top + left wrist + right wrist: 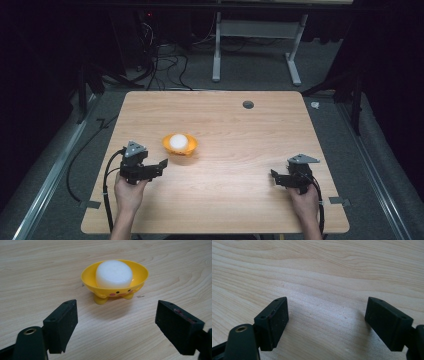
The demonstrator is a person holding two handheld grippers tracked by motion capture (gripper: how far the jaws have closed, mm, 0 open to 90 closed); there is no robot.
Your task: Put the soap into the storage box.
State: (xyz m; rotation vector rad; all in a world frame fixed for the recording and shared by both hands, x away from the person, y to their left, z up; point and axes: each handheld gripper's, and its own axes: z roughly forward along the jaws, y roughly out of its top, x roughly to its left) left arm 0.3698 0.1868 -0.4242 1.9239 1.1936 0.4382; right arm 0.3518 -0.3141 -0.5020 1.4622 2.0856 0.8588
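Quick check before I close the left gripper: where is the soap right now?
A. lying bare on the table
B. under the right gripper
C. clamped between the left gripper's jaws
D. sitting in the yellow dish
D: the white soap sits in the yellow dish, ahead of the open left gripper, untouched.

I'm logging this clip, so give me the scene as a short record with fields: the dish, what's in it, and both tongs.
dish: yellow footed dish with a painted face, standing upright on the wooden table
contents: white round block sitting in the dish
left tongs: open, jaws wide apart, pointed at the dish, not touching it
right tongs: open, over bare table wood, far from the dish
held: nothing
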